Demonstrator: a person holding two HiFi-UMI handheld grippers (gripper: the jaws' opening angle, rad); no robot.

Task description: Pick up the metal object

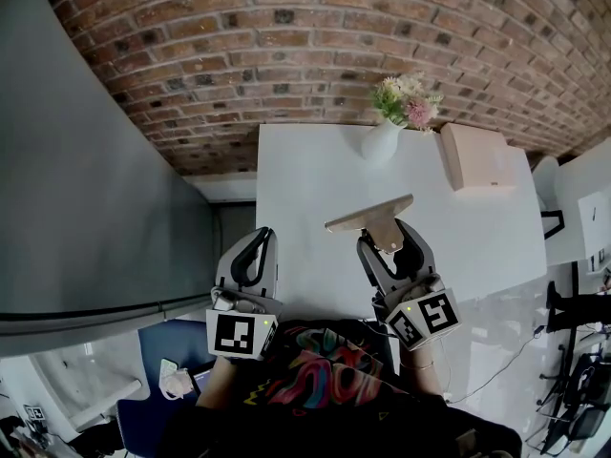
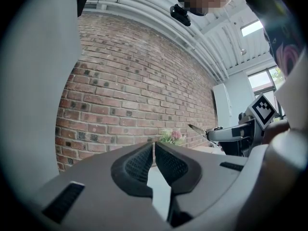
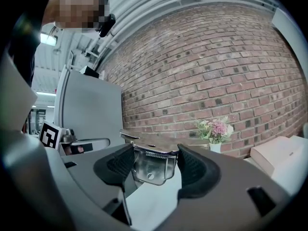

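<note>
Found the metal object caught between the jaws of the right gripper, both dark pads pressed against its shiny sides, the jaws standing wide to span it. Noted its flat upper plate lying crosswise over the pads and jutting out past the left one, toward the left gripper's side. Saw it from the head view as a pale bar tilted across the jaw tips, raised over the white table rather than resting on it. Spotted the same pointed end from the left gripper view, sticking out of the right gripper against the brick wall.

Found the left gripper with jaws brought together, tips meeting, nothing between them but a sliver of table seen through the narrow gap lower down. Placed it beside the right gripper at the table's near edge, apart from the metal object.

Noted a white vase of flowers and a beige box at the table's far side by the wall, both well beyond the held object.
</note>
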